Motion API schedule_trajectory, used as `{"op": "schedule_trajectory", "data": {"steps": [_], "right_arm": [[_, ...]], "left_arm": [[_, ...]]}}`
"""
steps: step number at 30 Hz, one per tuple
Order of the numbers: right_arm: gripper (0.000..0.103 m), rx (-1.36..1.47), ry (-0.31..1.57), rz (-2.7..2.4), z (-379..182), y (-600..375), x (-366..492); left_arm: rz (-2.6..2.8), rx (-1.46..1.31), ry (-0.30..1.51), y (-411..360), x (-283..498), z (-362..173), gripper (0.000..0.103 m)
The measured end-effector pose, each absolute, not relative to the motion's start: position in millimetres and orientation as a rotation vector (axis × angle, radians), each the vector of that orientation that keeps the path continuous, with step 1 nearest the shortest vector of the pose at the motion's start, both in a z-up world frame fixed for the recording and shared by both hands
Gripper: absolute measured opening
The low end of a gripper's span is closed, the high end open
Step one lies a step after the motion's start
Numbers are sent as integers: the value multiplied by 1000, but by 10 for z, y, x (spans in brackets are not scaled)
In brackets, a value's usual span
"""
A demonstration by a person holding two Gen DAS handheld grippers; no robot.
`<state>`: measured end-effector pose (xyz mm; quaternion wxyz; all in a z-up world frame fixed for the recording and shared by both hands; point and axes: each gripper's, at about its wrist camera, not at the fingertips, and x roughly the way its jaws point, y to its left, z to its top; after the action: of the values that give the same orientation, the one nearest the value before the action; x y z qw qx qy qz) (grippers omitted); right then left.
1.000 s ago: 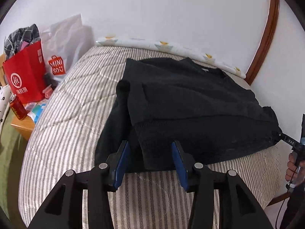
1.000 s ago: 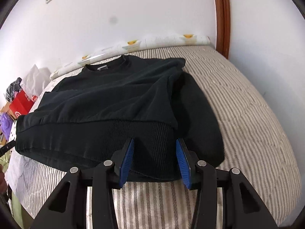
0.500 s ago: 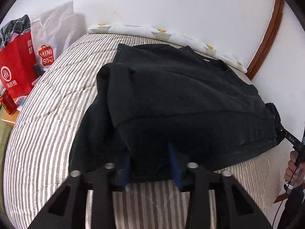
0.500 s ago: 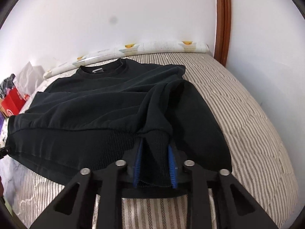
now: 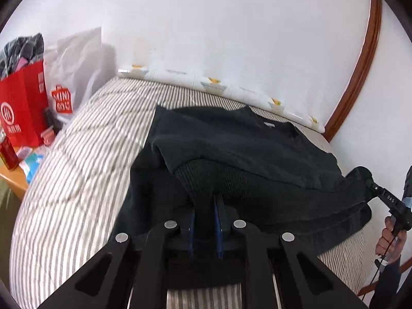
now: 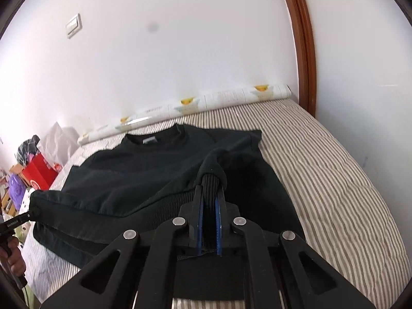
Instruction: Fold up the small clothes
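The left gripper (image 5: 204, 209) is closing, its blue pads pinching the ribbed hem of the black sweatshirt (image 5: 244, 144) at the garment's left corner. The right gripper (image 6: 209, 202) is clenched on the ribbed hem at the opposite corner, fabric bunched between its pads. Both corners are lifted off the striped mattress (image 6: 334, 170), while the rest of the sweatshirt lies flat on it, collar toward 12 o'clock near the wall. In the left view, a red shopping bag (image 5: 22, 108) and a white bag (image 5: 74, 64) stand at 9 o'clock beside the bed, and the person's right hand (image 5: 388, 237) shows at 3 o'clock.
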<state>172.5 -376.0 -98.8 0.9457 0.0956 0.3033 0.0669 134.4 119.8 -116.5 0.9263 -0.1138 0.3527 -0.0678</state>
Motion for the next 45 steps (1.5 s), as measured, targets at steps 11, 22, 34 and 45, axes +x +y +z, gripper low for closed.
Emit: {"op": "schedule_trajectory", "data": {"steps": [11,22,34,45], "right_arm": [[6,238,605,115,-914,-3789,2396],[7,235,726,68,-1228,-3754,3011],[41,170,675,116,-804,-3629,2561],[25,51,838,224,-1217,-3170,2354]], "left_arm": [[-90,-205,726,1157,1969,-1035,11],[-73,-187,805,1115,2435,-1307,16],[-124,-165,737,1159,2012,-1067,39],[-359,-141,821,729,1798,-1248,41]]}}
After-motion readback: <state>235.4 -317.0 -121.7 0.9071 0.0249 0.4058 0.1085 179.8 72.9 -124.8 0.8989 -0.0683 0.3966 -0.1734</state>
